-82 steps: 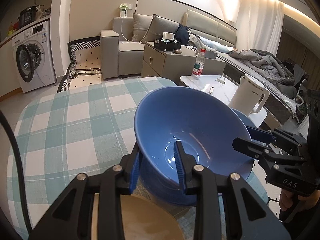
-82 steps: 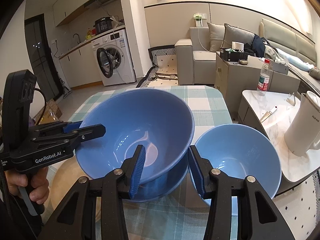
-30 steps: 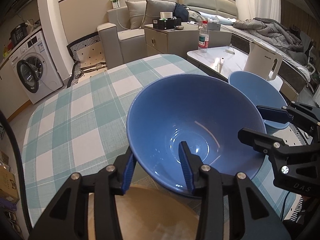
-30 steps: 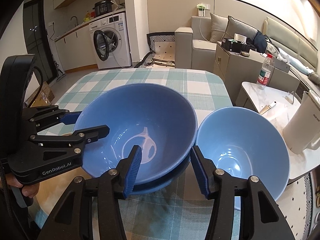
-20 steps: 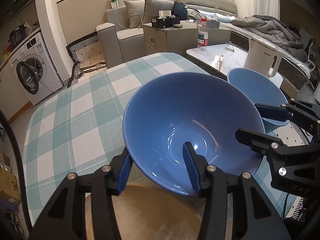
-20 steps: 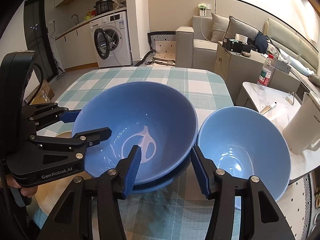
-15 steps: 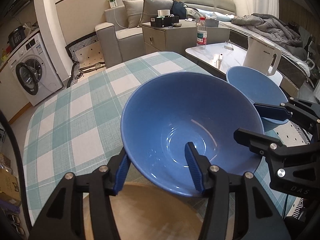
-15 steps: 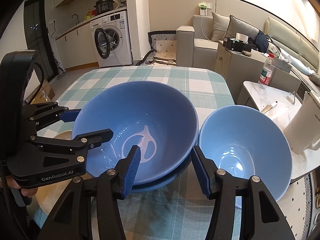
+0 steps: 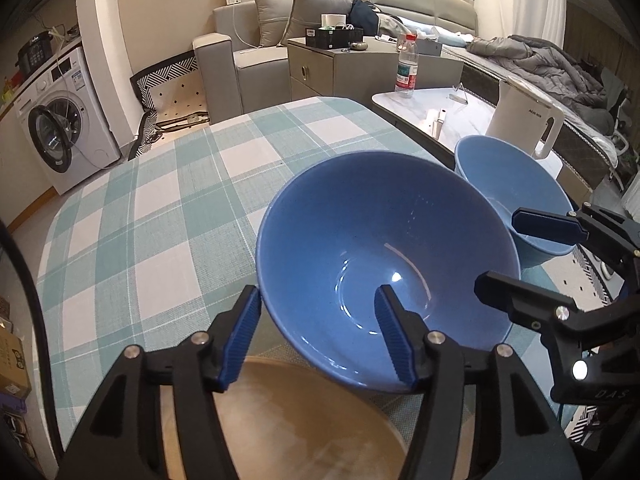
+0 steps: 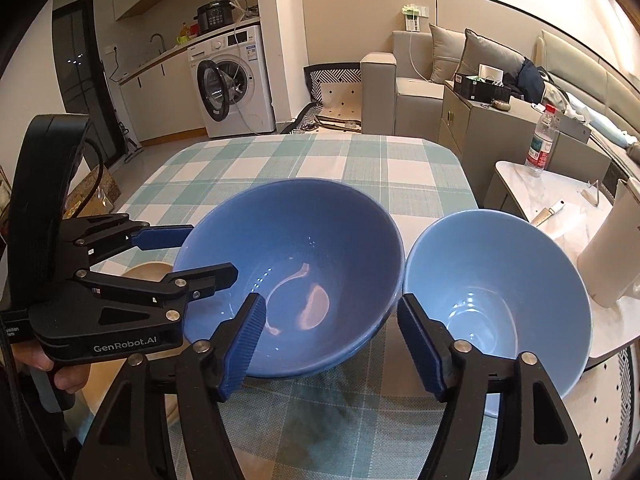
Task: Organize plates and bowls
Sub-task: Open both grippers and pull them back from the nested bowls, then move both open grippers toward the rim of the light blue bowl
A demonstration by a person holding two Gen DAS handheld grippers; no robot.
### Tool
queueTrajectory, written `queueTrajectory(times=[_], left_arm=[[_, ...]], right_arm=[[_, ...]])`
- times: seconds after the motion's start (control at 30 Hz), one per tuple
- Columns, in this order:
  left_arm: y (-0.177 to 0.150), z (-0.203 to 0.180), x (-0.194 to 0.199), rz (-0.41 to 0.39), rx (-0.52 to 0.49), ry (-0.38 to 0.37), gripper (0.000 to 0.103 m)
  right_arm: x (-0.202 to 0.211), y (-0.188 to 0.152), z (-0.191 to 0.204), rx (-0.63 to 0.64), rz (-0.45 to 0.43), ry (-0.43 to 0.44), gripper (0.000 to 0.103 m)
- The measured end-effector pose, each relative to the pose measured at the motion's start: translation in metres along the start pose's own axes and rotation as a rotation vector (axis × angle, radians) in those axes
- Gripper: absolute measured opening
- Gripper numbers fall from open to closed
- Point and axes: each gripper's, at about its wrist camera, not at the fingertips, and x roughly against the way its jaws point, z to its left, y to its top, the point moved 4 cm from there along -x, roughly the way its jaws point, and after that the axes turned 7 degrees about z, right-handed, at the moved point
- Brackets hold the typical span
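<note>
A dark blue bowl (image 9: pixel 384 248) (image 10: pixel 296 264) rests nested in another blue bowl whose rim (image 10: pixel 356 354) shows just beneath it. My left gripper (image 9: pixel 316 312) (image 10: pixel 212 252) straddles the bowl's near-left rim, one finger outside and one inside; its jaws are opening and the pads stand off the wall. My right gripper (image 10: pixel 330 312) (image 9: pixel 498 248) straddles the near-right rim the same way, also opening, pads clear. A light blue bowl (image 10: pixel 496 288) (image 9: pixel 516 184) sits right beside the stack. A tan plate (image 9: pixel 288 420) (image 10: pixel 148 270) lies under my left gripper.
The table (image 9: pixel 160 200) wears a green-and-white checked cloth. To its right stands a marble side table (image 9: pixel 440 108) with a white kettle (image 9: pixel 524 120) and a water bottle (image 9: pixel 406 66). A washing machine (image 10: pixel 232 80) and a sofa (image 9: pixel 240 64) are behind.
The dark blue bowl came down from a tilted, lifted pose and now sits level in the lower bowl. Both grippers' jaws have widened and let go of its rim.
</note>
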Motion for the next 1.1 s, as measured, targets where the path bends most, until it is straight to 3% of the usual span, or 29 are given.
queueTrajectory(times=[0.1,0.23,0.3,0.33,0.4,0.6,1.1], left_arm=[[0.002,0.002,0.004,-0.013,0.007,0.008,0.079],[0.002,0.003,0.008,-0.022,0.013,-0.002,0.084],[0.002,0.005,0.010,-0.029,0.022,-0.010,0.097],[0.002,0.006,0.011,-0.035,0.029,-0.017,0.099],[0.002,0.008,0.013,-0.041,0.048,-0.046,0.099],[0.003,0.010,0.015,-0.054,0.086,-0.090,0.103],[0.020,-0.001,0.029,-0.115,0.072,-0.103,0.103]], right_arm=[[0.003,0.000,-0.002,-0.008,-0.011,0.006,0.080],[0.007,0.002,-0.006,-0.035,-0.024,0.020,0.087],[0.010,0.004,-0.008,-0.055,-0.028,0.053,0.089],[0.012,0.005,-0.008,-0.057,-0.035,0.053,0.094],[0.018,0.006,-0.008,-0.056,-0.060,0.044,0.099],[0.034,0.006,-0.013,-0.082,-0.113,0.040,0.100],[0.076,0.004,-0.063,-0.165,-0.202,-0.021,0.102]])
